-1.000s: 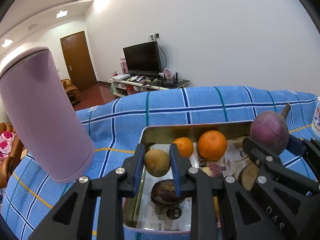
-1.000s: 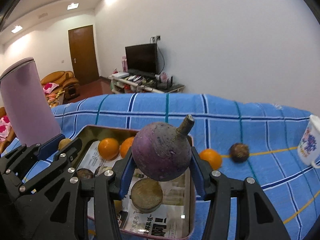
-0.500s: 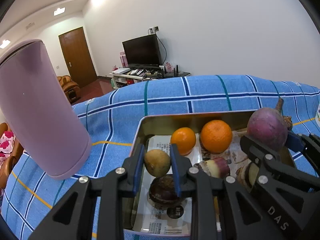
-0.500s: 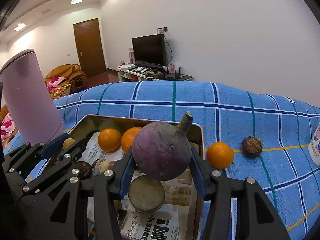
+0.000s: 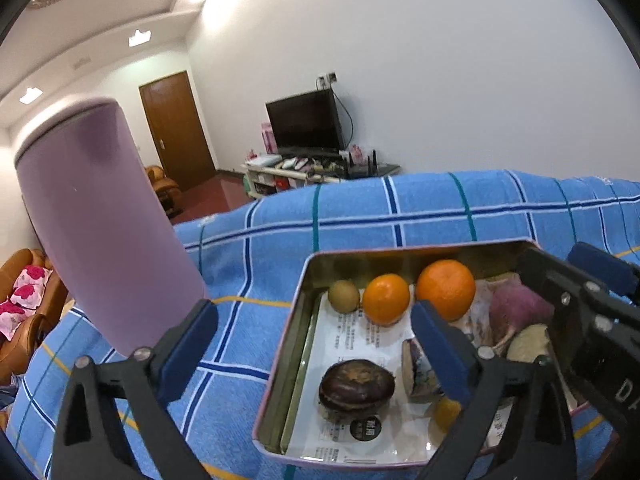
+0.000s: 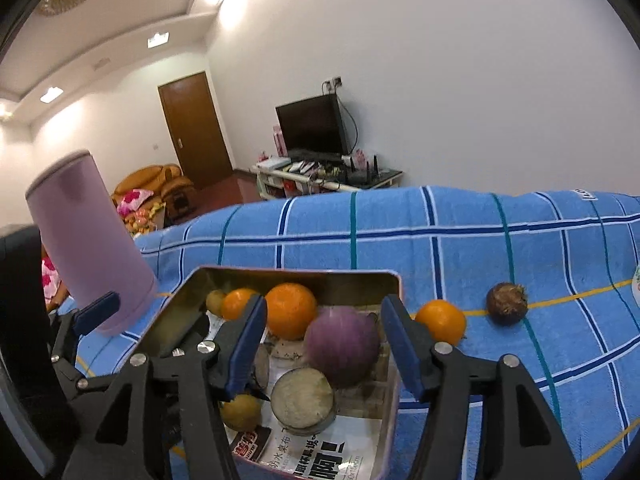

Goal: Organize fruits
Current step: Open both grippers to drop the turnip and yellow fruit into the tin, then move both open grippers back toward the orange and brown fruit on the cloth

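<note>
Rectangular metal tin tray, gold-toned inner walls, pinkish rounded rim, floor lined with printed newspaper, sits on a blue plaid cloth with navy, white, teal and yellow stripes. In the tray: small dull brown-green kiwi-like fruit at the far-left corner, 2 glossy dimpled oranges next to it, smaller orange touching larger orange; wrinkled dark brown-purple squat fruit near the front; round matte purple turnip lying against a cut root piece with a pale grainy flat face; a small yellow fruit at the front, partly hidden. Outside the tray on the cloth: 1 loose orange just beside the tray's right wall, and a rough brown fibrous ball further right, apart from it. Tall smooth matte lilac cylinder cup stands left of the tray, apart from it. Left gripper, black plastic frame with blue pads, jaws spread wide and holding nothing, left pad over the cloth outside the tray, right pad over the tray interior near the larger orange. Right gripper also spread wide, blue pads either side of the purple turnip with visible gaps, not clamping it; turnip rests in the tray. Both grippers point forward and slightly down over the tray, side by side.
</note>
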